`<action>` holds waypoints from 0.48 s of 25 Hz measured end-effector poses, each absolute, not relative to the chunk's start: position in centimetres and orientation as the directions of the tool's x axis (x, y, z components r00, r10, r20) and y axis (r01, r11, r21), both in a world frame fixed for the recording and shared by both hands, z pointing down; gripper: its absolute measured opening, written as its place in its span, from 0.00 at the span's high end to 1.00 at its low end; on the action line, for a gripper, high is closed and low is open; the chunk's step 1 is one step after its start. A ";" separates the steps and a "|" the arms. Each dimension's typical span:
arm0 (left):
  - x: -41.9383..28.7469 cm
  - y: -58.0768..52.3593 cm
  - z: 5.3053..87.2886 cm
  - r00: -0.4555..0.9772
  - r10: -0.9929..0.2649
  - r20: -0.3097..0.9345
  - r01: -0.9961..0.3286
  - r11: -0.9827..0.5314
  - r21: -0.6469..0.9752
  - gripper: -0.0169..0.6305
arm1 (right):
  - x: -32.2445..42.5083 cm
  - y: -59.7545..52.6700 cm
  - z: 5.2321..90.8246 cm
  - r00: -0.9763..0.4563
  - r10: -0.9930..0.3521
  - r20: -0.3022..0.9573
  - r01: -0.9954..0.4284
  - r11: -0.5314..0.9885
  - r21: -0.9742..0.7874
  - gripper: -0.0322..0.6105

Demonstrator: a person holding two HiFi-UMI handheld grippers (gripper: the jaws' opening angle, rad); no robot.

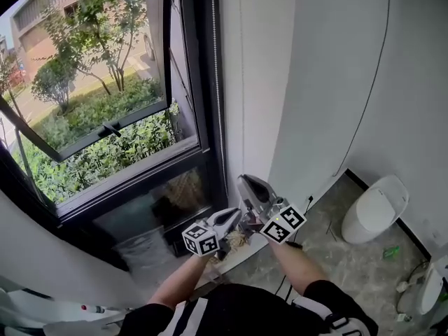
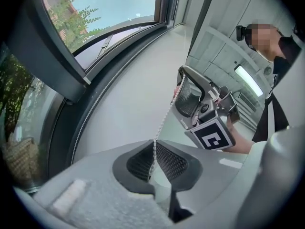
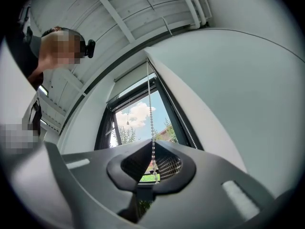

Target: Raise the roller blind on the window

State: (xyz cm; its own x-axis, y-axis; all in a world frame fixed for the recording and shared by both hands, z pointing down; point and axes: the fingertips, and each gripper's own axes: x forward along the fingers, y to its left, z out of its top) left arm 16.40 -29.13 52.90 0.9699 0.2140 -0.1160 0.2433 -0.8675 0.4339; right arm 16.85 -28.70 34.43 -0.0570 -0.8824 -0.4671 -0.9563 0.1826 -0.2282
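White bead chain (image 2: pixel 162 123), pinched in both left gripper (image 2: pixel 153 160) and right gripper (image 3: pixel 153 166), joins them only in left gripper view.

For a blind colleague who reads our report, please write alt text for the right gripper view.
The right gripper is shut on a white bead chain that runs straight up in front of a dark-framed window. Through the glass show blue sky, a cloud and trees.
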 end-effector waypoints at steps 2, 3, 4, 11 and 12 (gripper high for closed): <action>16.4 -29.1 52.6 0.970 0.217 -0.109 0.242 -0.876 0.418 0.94 | 16.9 -28.7 34.4 -0.060 -0.882 -0.467 -0.957 0.184 -0.224 0.93; 16.2 -29.0 52.3 0.969 0.221 -0.113 0.248 -0.878 0.410 0.93 | 16.9 -28.7 34.4 -0.060 -0.881 -0.469 -0.957 0.185 -0.225 0.93; 15.9 -28.9 51.8 0.966 0.227 -0.123 0.258 -0.879 0.401 0.88 | 17.0 -28.6 34.4 -0.058 -0.881 -0.470 -0.956 0.185 -0.228 0.93; 12.5 -31.3 44.2 0.942 0.208 -0.263 0.282 -0.917 0.283 0.75 | 17.6 -28.2 34.2 -0.054 -0.876 -0.479 -0.952 0.191 -0.241 0.93; 12.4 -31.8 42.2 0.935 0.203 -0.292 0.280 -0.926 0.254 0.75 | 17.6 -28.0 34.2 -0.055 -0.875 -0.480 -0.951 0.193 -0.242 0.93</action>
State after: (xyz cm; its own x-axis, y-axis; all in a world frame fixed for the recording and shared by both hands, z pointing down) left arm 12.39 -31.78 42.16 0.9346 0.2029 -0.2923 0.2803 -0.9258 0.2538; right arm 17.61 -28.05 34.18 -0.0554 -0.8754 -0.4802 -0.9509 0.1930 -0.2421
